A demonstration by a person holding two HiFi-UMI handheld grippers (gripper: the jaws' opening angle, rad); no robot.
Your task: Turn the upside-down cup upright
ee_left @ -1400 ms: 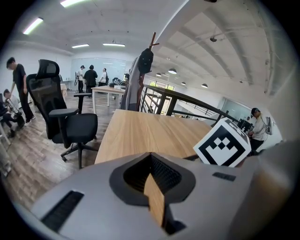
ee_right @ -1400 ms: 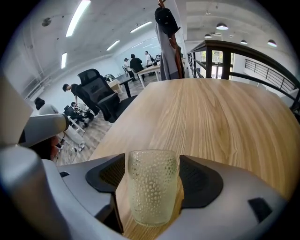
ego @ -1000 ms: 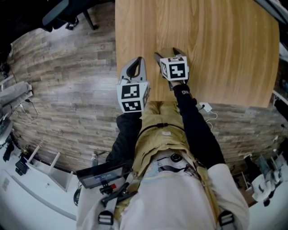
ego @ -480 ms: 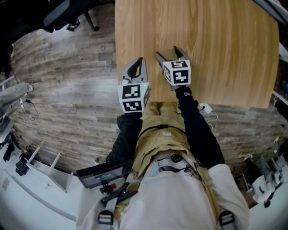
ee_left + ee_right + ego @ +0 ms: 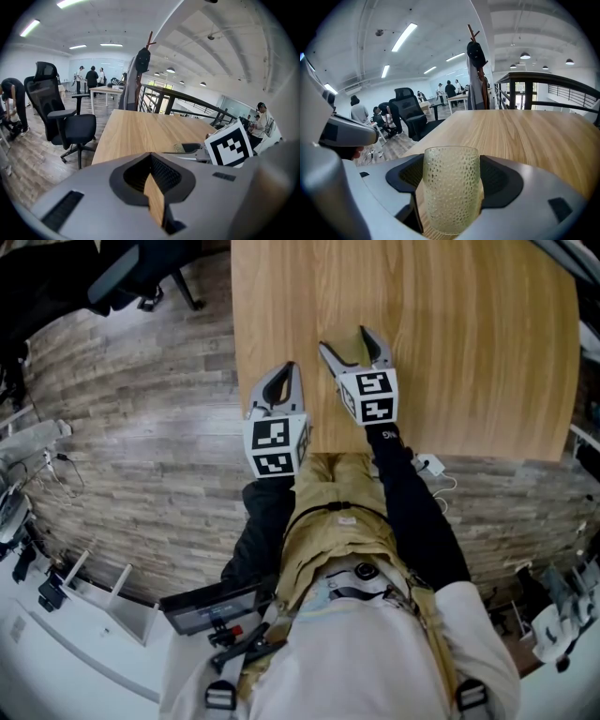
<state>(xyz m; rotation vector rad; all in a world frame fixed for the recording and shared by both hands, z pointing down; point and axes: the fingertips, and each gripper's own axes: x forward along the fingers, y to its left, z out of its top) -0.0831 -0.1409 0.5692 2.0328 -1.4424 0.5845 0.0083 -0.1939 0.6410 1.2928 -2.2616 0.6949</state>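
A yellow-green dimpled glass cup (image 5: 451,187) stands between the jaws of my right gripper (image 5: 451,177), whose pads press its two sides; I cannot tell which end faces up. In the head view my right gripper (image 5: 344,339) is over the near left part of the wooden table (image 5: 469,334), and the cup hardly shows there. In the left gripper view the cup (image 5: 180,148) is a small greenish patch beside the right gripper's marker cube. My left gripper (image 5: 291,367) hovers at the table's near left corner with its jaws together and nothing in them (image 5: 152,164).
A black office chair (image 5: 70,122) stands left of the table on the plank floor (image 5: 141,427). A coat rack (image 5: 476,56) rises past the far end. People and desks are far back in the room. A railing (image 5: 548,89) runs on the right.
My right gripper has slid a little farther out over the table with the cup between its jaws. The left gripper has hardly moved.
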